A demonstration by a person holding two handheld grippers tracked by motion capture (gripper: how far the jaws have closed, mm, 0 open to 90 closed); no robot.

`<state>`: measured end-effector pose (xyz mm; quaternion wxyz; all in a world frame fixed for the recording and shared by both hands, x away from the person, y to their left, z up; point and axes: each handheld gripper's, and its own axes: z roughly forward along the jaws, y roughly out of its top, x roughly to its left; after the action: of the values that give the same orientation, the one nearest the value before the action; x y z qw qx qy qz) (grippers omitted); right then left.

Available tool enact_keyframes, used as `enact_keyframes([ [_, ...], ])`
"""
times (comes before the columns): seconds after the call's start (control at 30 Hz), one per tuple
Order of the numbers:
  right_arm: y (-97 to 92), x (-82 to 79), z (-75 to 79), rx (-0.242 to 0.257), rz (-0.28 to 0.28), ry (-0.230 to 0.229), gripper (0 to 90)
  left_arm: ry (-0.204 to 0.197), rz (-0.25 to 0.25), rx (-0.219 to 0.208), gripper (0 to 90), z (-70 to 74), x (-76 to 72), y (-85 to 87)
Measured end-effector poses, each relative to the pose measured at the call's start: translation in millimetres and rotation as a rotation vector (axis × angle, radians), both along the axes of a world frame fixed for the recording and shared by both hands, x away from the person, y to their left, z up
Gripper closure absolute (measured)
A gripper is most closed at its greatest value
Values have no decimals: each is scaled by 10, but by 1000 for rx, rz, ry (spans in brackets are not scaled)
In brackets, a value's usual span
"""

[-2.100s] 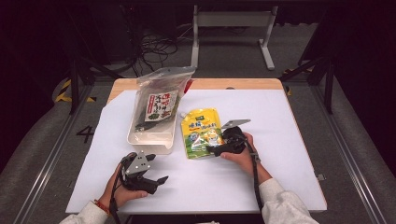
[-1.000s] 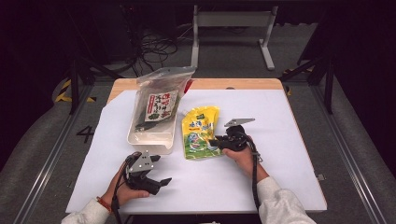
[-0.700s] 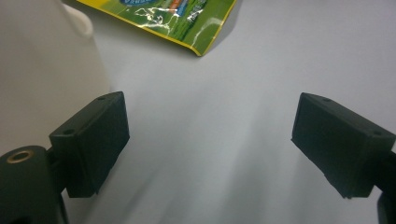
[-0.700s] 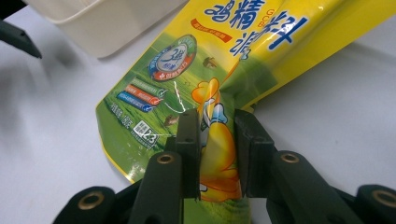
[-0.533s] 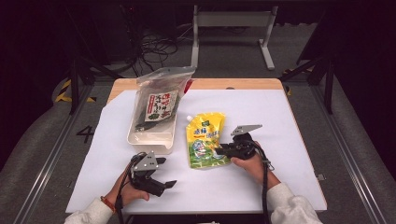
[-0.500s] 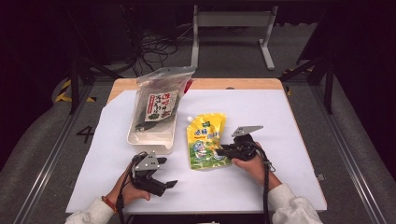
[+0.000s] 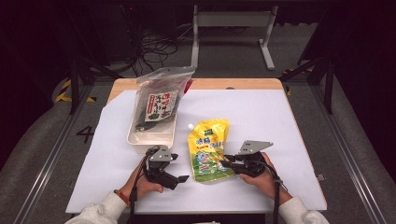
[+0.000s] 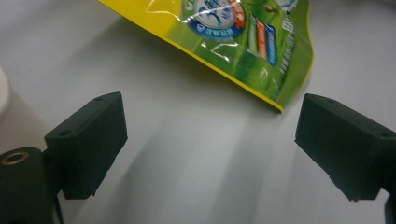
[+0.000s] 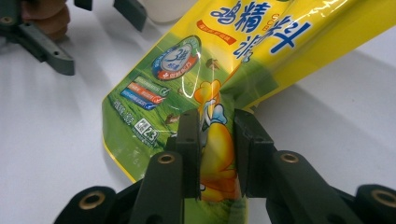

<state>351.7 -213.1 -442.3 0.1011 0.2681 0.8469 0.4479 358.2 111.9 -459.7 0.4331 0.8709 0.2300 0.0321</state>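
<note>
Right gripper has the pouch by its edge, left one waiting wide.

The right gripper is pinching the lower edge of the yellow-green pouch, which lies on the white table just beside the white tray holding a clear bag. The left gripper sits with its jaws spread, nothing between them, the pouch's corner just ahead. Risk here: that pinch looks to be on thin film only, though it's hard to tell how deep it bites, so a quick lift could let the heavy, floppy pouch slip free or swing into the tray.
</note>
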Motion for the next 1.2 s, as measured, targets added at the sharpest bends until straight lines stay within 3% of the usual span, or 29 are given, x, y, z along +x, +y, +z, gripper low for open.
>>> enact_keyframes([
  [0.17, 8, -44, -18, 5, 20, -26, 733, 16, -10, -9, 104, -18, 42, -108],
  [0.3, 55, -85, 0, 16, 38, -74, 737, 36, -24, -18, 93, -29, 45, -174],
  [0.47, 103, -137, -13, 27, 75, -84, 736, 63, -24, -78, 110, -10, 0, -147],
  [0.63, 193, -198, -22, 32, 126, -104, 735, 42, -28, -87, 126, 29, -51, -151],
  [0.77, 278, -243, -21, 20, 156, -116, 733, 32, -3, -133, 172, 90, -45, -82],
  [0.87, 354, -291, -18, 0, 169, -131, 735, 7, 16, -177, 283, 164, -56, 0],
  [0.97, 372, -305, 7, 4, 172, -146, 745, -16, 19, -212, 461, 243, -62, 85],
  [1.07, 378, -311, 43, 18, 163, -155, 747, -61, 18, -220, 645, 306, -97, 141],
  [1.2, 389, -308, 74, 28, 145, -166, 777, -88, -13, -246, 770, 376, -157, 182],
])
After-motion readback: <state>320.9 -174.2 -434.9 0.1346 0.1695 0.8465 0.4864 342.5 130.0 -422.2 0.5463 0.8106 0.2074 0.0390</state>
